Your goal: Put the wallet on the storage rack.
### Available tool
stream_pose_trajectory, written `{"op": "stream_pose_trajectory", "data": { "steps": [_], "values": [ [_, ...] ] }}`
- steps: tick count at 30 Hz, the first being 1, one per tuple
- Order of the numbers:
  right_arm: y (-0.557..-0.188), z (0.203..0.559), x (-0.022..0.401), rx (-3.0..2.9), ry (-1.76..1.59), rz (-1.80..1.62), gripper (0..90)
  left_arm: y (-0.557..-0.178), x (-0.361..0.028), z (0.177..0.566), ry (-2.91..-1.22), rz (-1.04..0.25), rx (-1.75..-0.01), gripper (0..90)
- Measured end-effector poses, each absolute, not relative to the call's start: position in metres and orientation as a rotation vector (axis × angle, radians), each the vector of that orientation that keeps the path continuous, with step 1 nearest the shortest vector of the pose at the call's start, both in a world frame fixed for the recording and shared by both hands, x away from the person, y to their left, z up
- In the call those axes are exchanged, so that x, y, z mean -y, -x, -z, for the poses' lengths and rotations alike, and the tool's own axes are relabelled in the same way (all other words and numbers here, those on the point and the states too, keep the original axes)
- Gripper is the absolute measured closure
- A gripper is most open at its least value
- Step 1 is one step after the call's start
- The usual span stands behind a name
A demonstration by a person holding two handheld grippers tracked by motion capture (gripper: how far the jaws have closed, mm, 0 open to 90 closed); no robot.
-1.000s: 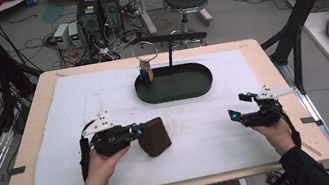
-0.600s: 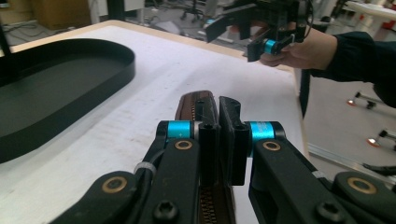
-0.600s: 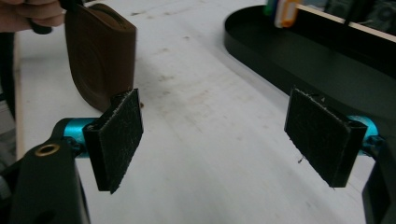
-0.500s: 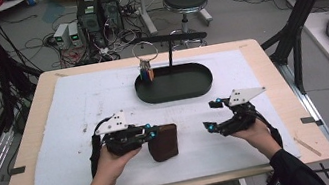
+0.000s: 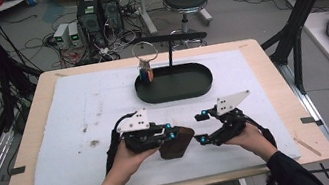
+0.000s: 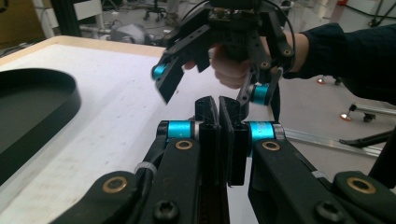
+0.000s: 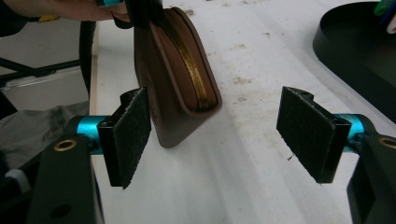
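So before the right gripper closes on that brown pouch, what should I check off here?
1. Left gripper clamped on the brown pouch: ok.
2. Pouch lifted off the white mat: cannot tell.
3. Right gripper jaws apart, pads clear of the pouch though they have just been closing: ok.
4. Pouch between the right pads: not ok, only its lower corner sits near the left pad.
5. Black tray out of the way: ok.

You held a dark brown pouch [image 7: 175,79] with a gold zip line along its edge. Your grippers were black with turquoise joints and pale grey top plates. The tray [image 5: 175,92] near the bench's far edge was black, on a white, brown-speckled mat [image 5: 80,116].
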State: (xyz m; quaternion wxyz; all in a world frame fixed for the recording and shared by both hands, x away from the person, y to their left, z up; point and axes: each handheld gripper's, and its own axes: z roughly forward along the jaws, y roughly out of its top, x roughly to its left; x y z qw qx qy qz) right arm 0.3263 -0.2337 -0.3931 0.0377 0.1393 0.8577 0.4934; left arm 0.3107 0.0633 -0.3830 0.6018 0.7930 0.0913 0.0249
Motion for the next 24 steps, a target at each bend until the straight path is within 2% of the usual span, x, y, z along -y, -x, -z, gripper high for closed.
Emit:
{"op": "stream_pose_trajectory", "data": {
  "steps": [10, 14, 16, 18, 24],
  "values": [
    [-0.322, 0.399, 0.222, -2.717, -0.356, -1.45, 38.8, -0.31, -0.043, 0.384, -1.842, -0.032, -0.161, 87.0],
    [-0.32, 0.401, 0.219, -2.742, -0.3, -1.417, 54.8, -0.31, -0.042, 0.384, -1.843, -0.042, -0.15, 86.8],
    [-0.319, 0.401, 0.219, -2.736, -0.292, -1.419, 59.0, -0.31, -0.044, 0.384, -1.834, -0.05, -0.159, 85.8],
    [-0.319, 0.401, 0.221, -2.742, -0.287, -1.43, 62.8, -0.311, -0.048, 0.383, -1.828, -0.055, -0.174, 80.8],
    [-0.32, 0.402, 0.225, -2.757, -0.279, -1.431, 64.7, -0.313, -0.067, 0.383, -1.833, -0.078, -0.202, 61.4]
  ]
}}
